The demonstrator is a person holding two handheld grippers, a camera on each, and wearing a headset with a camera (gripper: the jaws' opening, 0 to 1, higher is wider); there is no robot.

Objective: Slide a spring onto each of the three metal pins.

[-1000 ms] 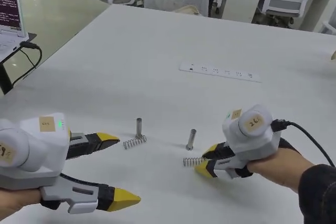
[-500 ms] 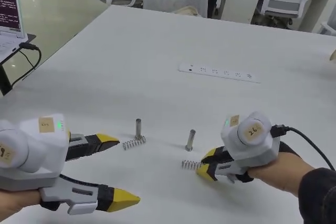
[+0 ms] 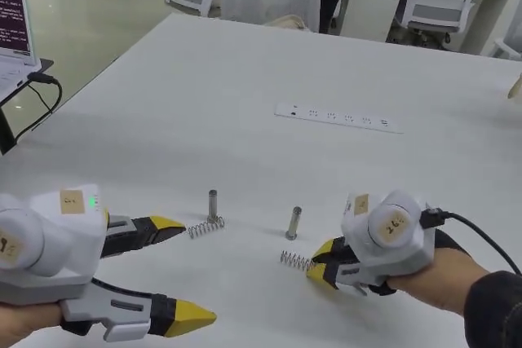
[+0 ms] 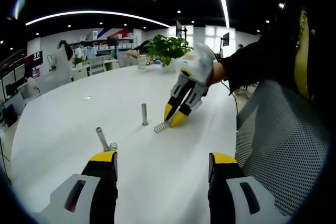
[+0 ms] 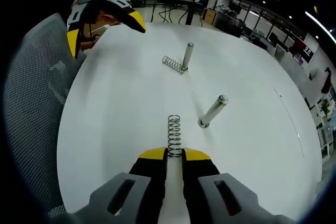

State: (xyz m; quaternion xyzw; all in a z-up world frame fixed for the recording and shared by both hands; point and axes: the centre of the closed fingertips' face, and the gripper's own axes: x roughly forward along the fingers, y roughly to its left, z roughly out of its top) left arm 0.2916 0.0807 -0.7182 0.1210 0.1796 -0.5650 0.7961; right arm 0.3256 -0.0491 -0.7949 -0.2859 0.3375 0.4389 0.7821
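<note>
Yellow-tipped and white-bodied, the right gripper (image 3: 316,265) has its jaws squeezed onto 1 end of a coiled steel wire spring (image 3: 294,261); the spring's free end points out low over the white tabletop (image 3: 245,103), near a short upright metal pin (image 3: 294,222) but apart from it; a 2nd coiled spring (image 3: 205,226) lies flat just beside the foot of a 2nd upright metal pin (image 3: 212,204); the left gripper (image 3: 198,269) hovers with jaws wide apart, holding nothing, near the 2nd spring but apart from it.
</note>
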